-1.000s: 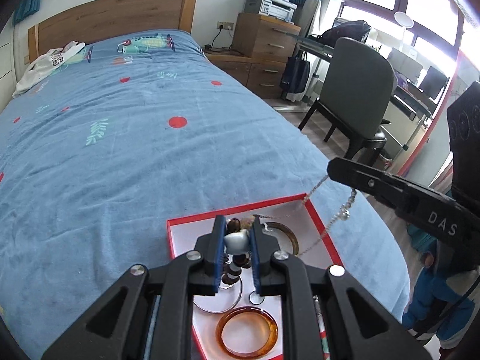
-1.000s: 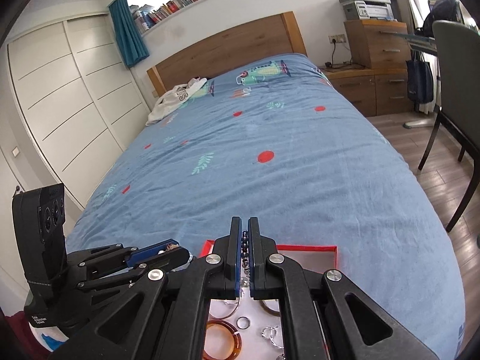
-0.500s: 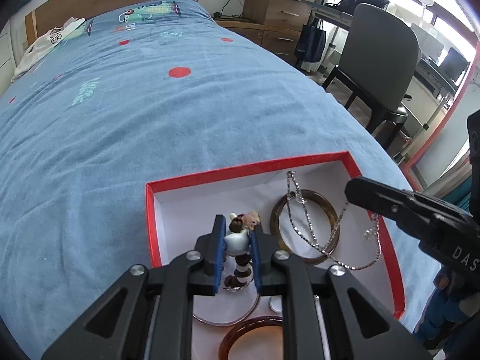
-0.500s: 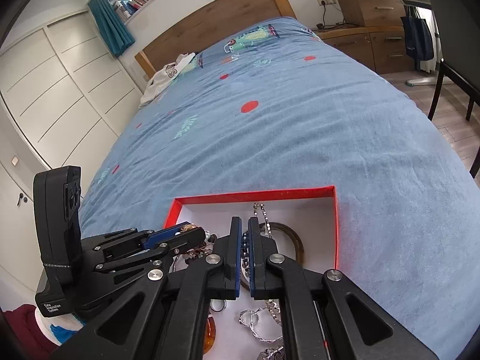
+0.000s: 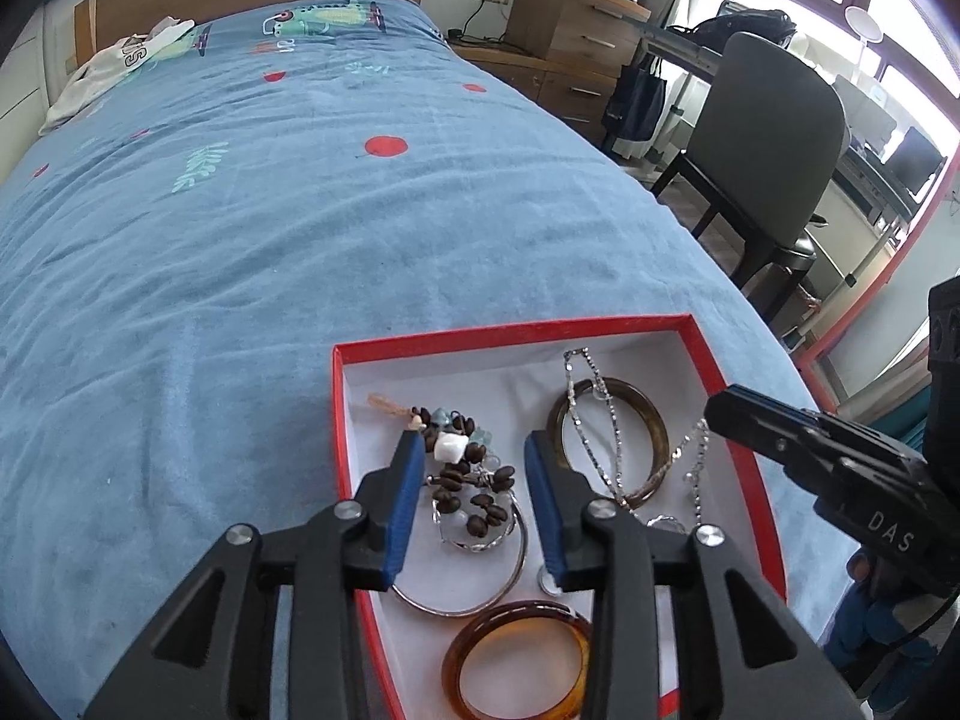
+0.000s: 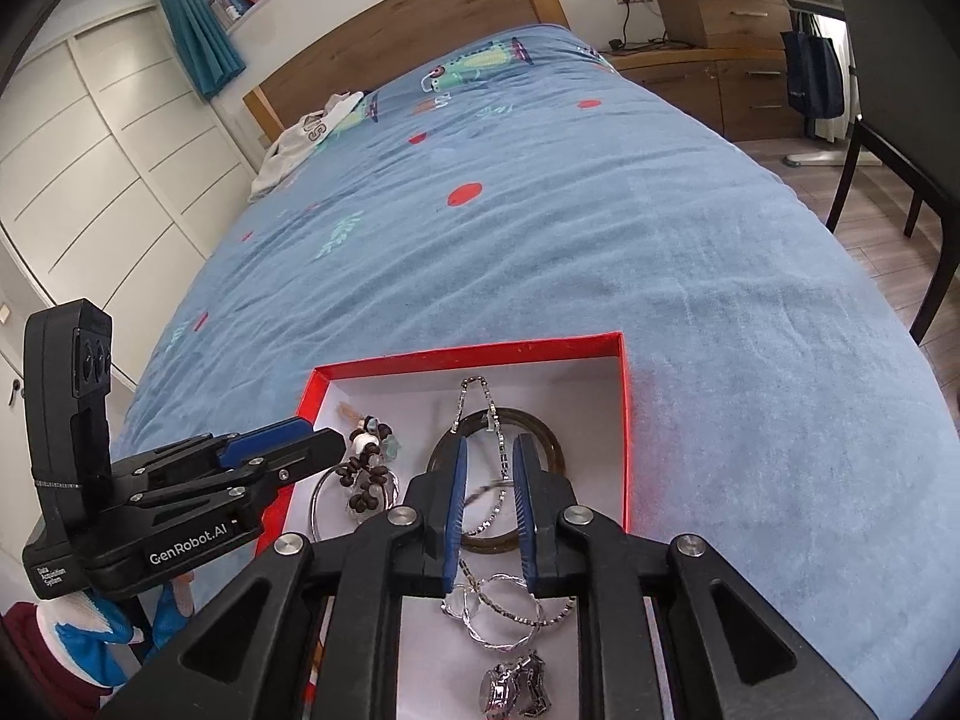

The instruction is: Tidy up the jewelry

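A red-rimmed box with a white inside [image 5: 510, 339] [image 6: 468, 354] lies on the blue bed and holds the jewelry. My left gripper [image 5: 474, 450] is open above a brown bead bracelet [image 5: 471, 489] that lies in the box. My right gripper [image 6: 491, 450] is open over a silver chain [image 6: 498, 456] draped across a dark bangle [image 6: 552, 441]. An amber bangle [image 5: 516, 660], a large silver hoop [image 5: 462, 594], silver rings [image 6: 498, 612] and a watch [image 6: 516, 684] also lie in the box.
The blue bedspread [image 5: 270, 210] stretches ahead to a wooden headboard [image 6: 408, 18], with a white garment [image 5: 114, 72] near it. A dark chair [image 5: 774, 138] and wooden drawers [image 5: 576, 30] stand to the right of the bed.
Both grippers have come down over the box and opened. The bead bracelet has dropped from the left one and the silver chain from the right one into the box.
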A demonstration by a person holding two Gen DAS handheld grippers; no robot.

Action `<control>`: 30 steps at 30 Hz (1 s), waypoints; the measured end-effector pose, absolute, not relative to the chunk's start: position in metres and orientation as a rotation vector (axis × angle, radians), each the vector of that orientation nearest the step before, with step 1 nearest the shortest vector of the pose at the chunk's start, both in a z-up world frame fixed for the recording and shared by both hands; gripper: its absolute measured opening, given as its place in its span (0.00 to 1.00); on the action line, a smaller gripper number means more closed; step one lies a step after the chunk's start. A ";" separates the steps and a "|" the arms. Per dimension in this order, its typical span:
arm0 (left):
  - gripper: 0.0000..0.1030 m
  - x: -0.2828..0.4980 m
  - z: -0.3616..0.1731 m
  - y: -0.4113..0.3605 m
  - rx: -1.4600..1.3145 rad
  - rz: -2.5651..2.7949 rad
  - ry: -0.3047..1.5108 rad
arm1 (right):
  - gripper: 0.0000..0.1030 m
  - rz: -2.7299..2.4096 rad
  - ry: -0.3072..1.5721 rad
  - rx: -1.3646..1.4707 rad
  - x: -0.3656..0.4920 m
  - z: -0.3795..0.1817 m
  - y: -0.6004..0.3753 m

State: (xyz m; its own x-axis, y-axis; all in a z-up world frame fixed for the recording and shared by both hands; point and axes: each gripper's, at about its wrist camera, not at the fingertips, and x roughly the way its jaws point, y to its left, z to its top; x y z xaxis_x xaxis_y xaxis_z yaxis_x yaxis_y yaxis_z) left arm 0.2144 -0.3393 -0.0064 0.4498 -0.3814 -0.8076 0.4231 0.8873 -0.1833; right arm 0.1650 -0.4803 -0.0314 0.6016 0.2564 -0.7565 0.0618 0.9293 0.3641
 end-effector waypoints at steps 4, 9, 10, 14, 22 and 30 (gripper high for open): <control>0.33 0.201 0.010 -0.332 0.046 -0.493 0.960 | 0.21 0.104 0.909 0.361 0.156 -0.018 -0.477; 0.33 0.180 0.034 -0.315 0.037 -0.476 0.923 | 0.23 0.094 0.893 0.349 0.142 -0.001 -0.468; 0.33 0.176 0.038 -0.311 0.033 -0.471 0.915 | 0.23 0.093 0.887 0.348 0.138 0.003 -0.465; 0.34 0.153 0.056 -0.290 0.013 -0.436 0.881 | 0.29 0.086 0.865 0.348 0.119 0.018 -0.451; 0.40 0.099 0.087 -0.236 0.010 -0.321 0.798 | 0.42 0.078 0.832 0.313 0.079 0.047 -0.412; 0.44 0.050 0.105 -0.173 0.003 -0.193 0.755 | 0.49 0.093 0.809 0.262 0.041 0.065 -0.367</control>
State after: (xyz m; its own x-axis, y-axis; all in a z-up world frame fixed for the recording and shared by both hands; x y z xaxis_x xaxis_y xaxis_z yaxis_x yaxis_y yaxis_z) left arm 0.0501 -0.1734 0.1048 0.7112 -0.1731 -0.6814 0.1752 0.9823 -0.0667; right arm 0.0409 -0.3672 0.0650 0.6882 0.1814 -0.7025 0.0181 0.9637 0.2665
